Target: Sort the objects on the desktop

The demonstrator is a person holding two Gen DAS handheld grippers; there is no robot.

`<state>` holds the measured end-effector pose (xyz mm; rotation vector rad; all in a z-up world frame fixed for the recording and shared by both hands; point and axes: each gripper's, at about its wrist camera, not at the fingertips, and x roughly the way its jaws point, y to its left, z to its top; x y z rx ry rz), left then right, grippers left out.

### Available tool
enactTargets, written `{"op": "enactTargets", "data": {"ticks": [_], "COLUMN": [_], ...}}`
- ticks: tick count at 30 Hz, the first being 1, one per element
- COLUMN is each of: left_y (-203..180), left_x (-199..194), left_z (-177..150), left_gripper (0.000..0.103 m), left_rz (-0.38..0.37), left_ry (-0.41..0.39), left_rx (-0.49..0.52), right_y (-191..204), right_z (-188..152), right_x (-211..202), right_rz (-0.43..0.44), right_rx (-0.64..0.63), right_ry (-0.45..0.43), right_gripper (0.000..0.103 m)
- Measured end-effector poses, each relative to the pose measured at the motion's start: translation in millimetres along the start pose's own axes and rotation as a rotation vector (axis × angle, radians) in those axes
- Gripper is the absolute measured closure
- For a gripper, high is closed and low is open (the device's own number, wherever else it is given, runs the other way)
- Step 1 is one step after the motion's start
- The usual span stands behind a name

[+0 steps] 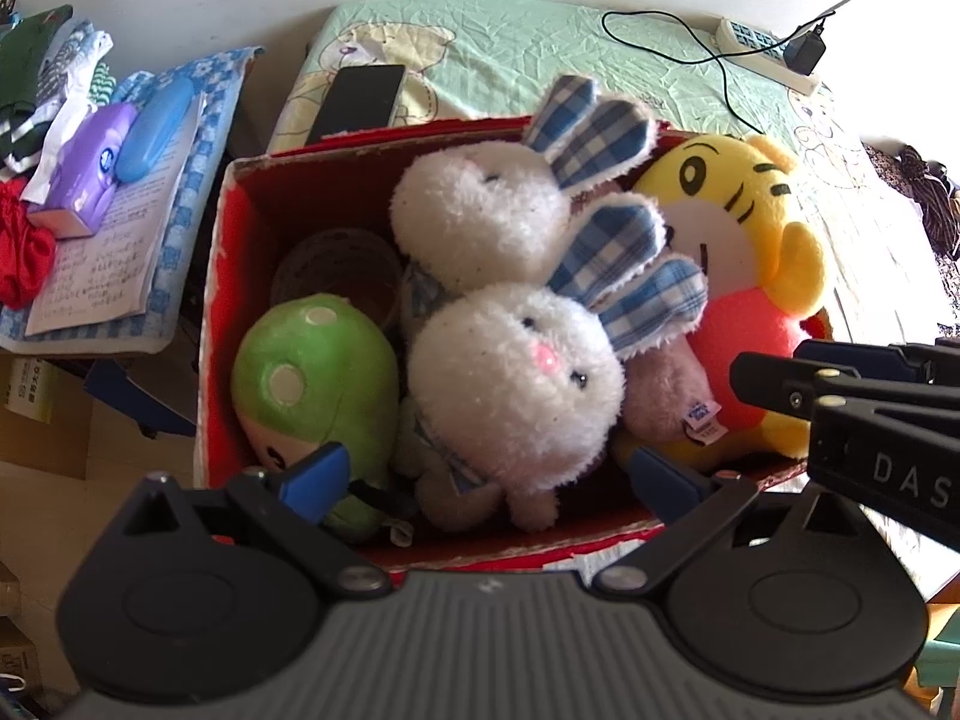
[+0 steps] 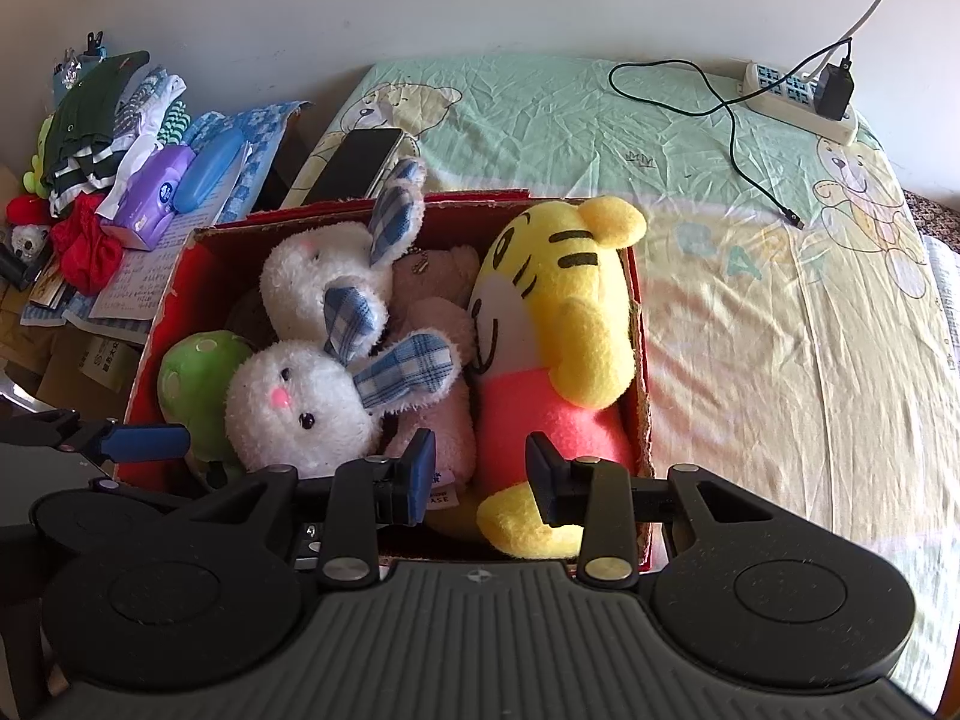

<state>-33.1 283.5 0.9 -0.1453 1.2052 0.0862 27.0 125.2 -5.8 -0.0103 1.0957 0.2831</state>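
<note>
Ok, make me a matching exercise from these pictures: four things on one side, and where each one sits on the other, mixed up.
Things:
1. yellow tiger plush
2. phone
3. power strip
4. purple tissue pack

Places:
A. far right corner of the bed sheet
B. on the side table with the clothes
C. in the red box
D. on the sheet just behind the box

Pairs: 1-C, 2-D, 3-A, 4-B

Each claw is black plastic with a ribbed grey housing, round black side discs, silver screws and blue finger pads (image 1: 315,471); the right claw (image 2: 480,474) matches the left claw (image 1: 492,474), with white lettering on its arm.
</note>
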Motion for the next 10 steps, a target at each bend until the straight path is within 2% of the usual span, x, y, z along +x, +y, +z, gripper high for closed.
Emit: {"op": "enactTargets", "data": {"ticks": [10], "left_y": [2.1], "left_x": [-5.1], "left_z": [-0.7], "left_gripper": [0.004], "left_rz": [0.018], "left_ry": [-0.022], "left_rx": [-0.013], "right_y": [-0.7], "right_z": [-0.3], "right_x": [-1.9], "right_rz": [0.005], "right_rx": [0.004], "right_ry": [-0.010], "right_gripper": [0.066]}}
